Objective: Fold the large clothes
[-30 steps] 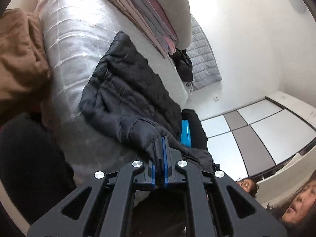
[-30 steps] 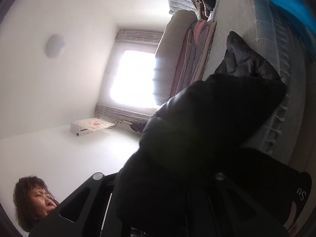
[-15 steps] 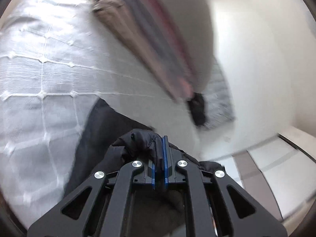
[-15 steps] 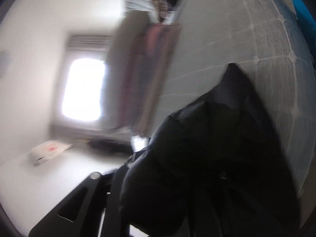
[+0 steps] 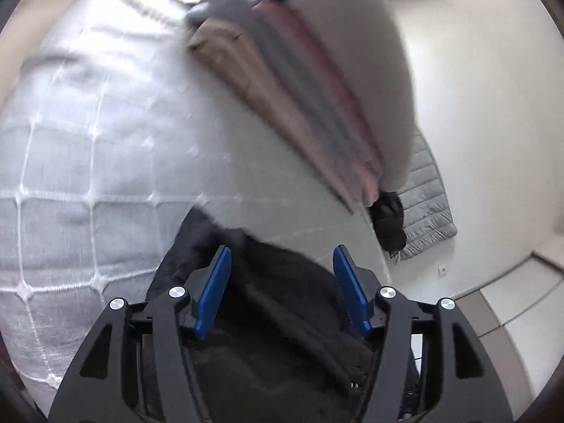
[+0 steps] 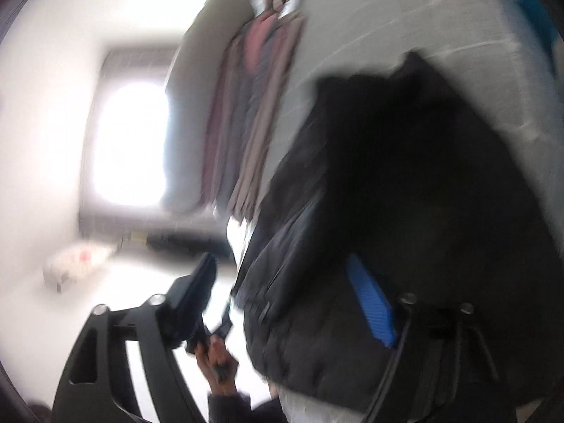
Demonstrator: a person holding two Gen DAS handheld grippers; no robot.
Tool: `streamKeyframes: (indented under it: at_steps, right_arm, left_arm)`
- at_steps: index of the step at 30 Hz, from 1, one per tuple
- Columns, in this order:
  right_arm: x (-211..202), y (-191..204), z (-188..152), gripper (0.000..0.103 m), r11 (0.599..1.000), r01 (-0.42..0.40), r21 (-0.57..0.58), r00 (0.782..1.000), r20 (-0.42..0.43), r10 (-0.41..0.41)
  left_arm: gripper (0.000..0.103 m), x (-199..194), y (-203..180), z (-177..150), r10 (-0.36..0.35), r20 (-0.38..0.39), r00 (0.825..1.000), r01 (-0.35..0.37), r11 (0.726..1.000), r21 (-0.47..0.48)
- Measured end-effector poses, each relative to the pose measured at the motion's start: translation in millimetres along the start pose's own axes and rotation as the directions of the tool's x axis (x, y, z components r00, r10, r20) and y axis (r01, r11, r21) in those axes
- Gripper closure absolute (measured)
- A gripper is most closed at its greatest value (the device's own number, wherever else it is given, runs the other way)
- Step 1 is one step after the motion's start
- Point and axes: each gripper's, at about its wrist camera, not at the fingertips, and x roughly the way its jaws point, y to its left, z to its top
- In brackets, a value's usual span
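A black puffer jacket (image 5: 282, 317) lies on the white quilted bed (image 5: 88, 176). My left gripper (image 5: 282, 271) is open just above it, its blue pads (image 5: 215, 289) wide apart on either side of the fabric. In the right wrist view the jacket (image 6: 405, 194) is blurred and fills the right side. My right gripper (image 6: 282, 282) is open, with the jacket lying loosely between the jaws and over the right blue pad (image 6: 370, 310).
A stack of folded clothes and a pale pillow (image 5: 317, 81) lies across the bed's far side, also in the right wrist view (image 6: 239, 123). A grey quilted item (image 5: 426, 197) and a dark garment (image 5: 387, 218) sit by the white wall. A bright window (image 6: 130, 141) is at left.
Both grippers have opened and let go of the jacket. It now lies on the bed, and both cameras have swung closer over the mattress.
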Motion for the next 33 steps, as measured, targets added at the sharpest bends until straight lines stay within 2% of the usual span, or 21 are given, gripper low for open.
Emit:
streamKeyframes:
  at_steps: [3, 5, 7, 8, 10, 12, 15, 16, 17, 19, 21, 22, 23, 25, 26, 27, 28, 29, 31, 32, 33]
  right_arm:
    - [40.0, 22.3, -13.8, 0.022, 0.998, 0.026, -0.065, 0.986, -0.162, -0.036]
    - [72.2, 32.9, -15.3, 0.022, 0.993, 0.048, -0.105, 0.970, -0.233, -0.072]
    - [110.4, 43.6, -3.0, 0.022, 0.992, 0.049, -0.120, 0.957, -0.279, -0.081]
    - [130.9, 54.9, 16.3, 0.022, 0.991, 0.041, -0.126, 0.959, -0.275, -0.075]
    - [141.6, 68.3, 35.0, 0.022, 0.991, 0.009, -0.134, 0.968, -0.249, -0.042]
    - [153.1, 77.7, 65.1, 0.020, 0.994, -0.026, -0.108, 0.983, -0.182, 0.006]
    - [177.9, 59.0, 101.7, 0.020, 0.998, 0.057, -0.033, 0.989, -0.133, -0.061]
    - [188.3, 46.8, 110.9, 0.020, 0.993, 0.116, -0.007, 0.985, -0.128, -0.116]
    - [193.0, 40.7, 114.5, 0.020, 0.986, 0.165, -0.007, 0.979, -0.120, -0.164]
    - [195.0, 41.7, 110.6, 0.020, 0.983, 0.180, -0.034, 0.974, -0.133, -0.183]
    - [186.4, 59.3, 98.3, 0.020, 0.972, 0.190, -0.138, 0.971, -0.120, -0.206]
    - [179.3, 71.7, 89.0, 0.020, 0.950, 0.220, -0.223, 0.966, -0.085, -0.243]
    - [166.5, 90.5, 74.6, 0.020, 0.895, 0.288, -0.342, 0.951, -0.012, -0.310]
    - [145.8, 115.7, 47.5, 0.017, 0.737, 0.453, -0.501, 0.888, 0.178, -0.425]
    - [137.5, 122.1, 32.8, 0.010, 0.623, 0.554, -0.553, 0.830, 0.302, -0.470]
    - [133.5, 121.3, 21.3, 0.009, 0.526, 0.627, -0.574, 0.775, 0.396, -0.492]
    - [133.8, 117.9, 18.4, 0.009, 0.464, 0.672, -0.577, 0.736, 0.447, -0.509]
    - [136.5, 106.6, 21.7, 0.009, 0.421, 0.705, -0.571, 0.701, 0.470, -0.537]
    - [146.0, 74.9, 45.8, 0.009, 0.452, 0.713, -0.535, 0.690, 0.424, -0.586]
    - [153.6, 53.1, 59.9, 0.009, 0.483, 0.719, -0.500, 0.686, 0.393, -0.612]
    - [159.4, 34.7, 72.0, 0.009, 0.521, 0.708, -0.477, 0.698, 0.358, -0.620]
  left_arm:
    - [0.044, -5.9, -19.4, -8.4, -0.062, 0.015, 0.998, 0.062, 0.997, 0.054]
    - [0.043, -1.6, -35.0, -16.7, -0.085, -0.001, 0.996, 0.085, 0.992, 0.090]
    - [0.043, -1.7, -44.0, -22.9, -0.092, -0.021, 0.996, 0.094, 0.986, 0.139]
    - [0.042, 0.6, -48.1, -25.7, -0.093, -0.027, 0.995, 0.096, 0.983, 0.158]
    - [0.042, 3.9, -54.9, -35.8, -0.093, -0.045, 0.995, 0.100, 0.976, 0.194]
    - [0.041, 6.7, -65.2, -38.3, -0.103, -0.063, 0.993, 0.114, 0.970, 0.215]
    - [0.039, 17.5, -72.1, -42.7, -0.096, -0.092, 0.991, 0.116, 0.963, 0.244]
    - [0.038, 20.3, -73.1, -44.9, -0.092, -0.104, 0.990, 0.116, 0.962, 0.246]
    - [0.038, 23.6, -73.7, -48.3, -0.089, -0.120, 0.989, 0.116, 0.962, 0.247]
    - [0.037, 32.3, -73.5, -54.1, -0.070, -0.148, 0.987, 0.105, 0.963, 0.249]
    - [0.037, 40.0, -75.1, -62.7, -0.051, -0.165, 0.985, 0.095, 0.957, 0.272]
    - [0.037, 42.2, -78.2, -67.1, -0.025, -0.149, 0.989, 0.069, 0.952, 0.297]
    - [0.037, 44.5, -80.1, -70.2, -0.011, -0.136, 0.991, 0.054, 0.947, 0.318]
    - [0.036, 52.5, -86.9, -79.9, 0.035, -0.103, 0.994, 0.008, 0.921, 0.389]
    - [0.036, 59.2, -90.5, -84.1, 0.065, -0.092, 0.994, -0.020, 0.905, 0.425]
    - [0.036, 66.4, -92.5, -87.2, 0.091, -0.085, 0.992, -0.043, 0.892, 0.451]
    - [0.036, 80.5, -91.4, -90.0, 0.135, -0.086, 0.987, -0.078, 0.875, 0.478]
    - [0.036, 87.9, -90.3, -91.2, 0.167, -0.090, 0.982, -0.103, 0.867, 0.488]
    - [0.036, 112.2, -74.9, -90.1, 0.245, -0.124, 0.962, -0.157, 0.861, 0.484]
    - [0.036, 121.8, -66.1, -88.6, 0.260, -0.146, 0.954, -0.164, 0.866, 0.473]
    - [0.036, 129.1, -60.0, -87.8, 0.250, -0.161, 0.955, -0.149, 0.871, 0.469]
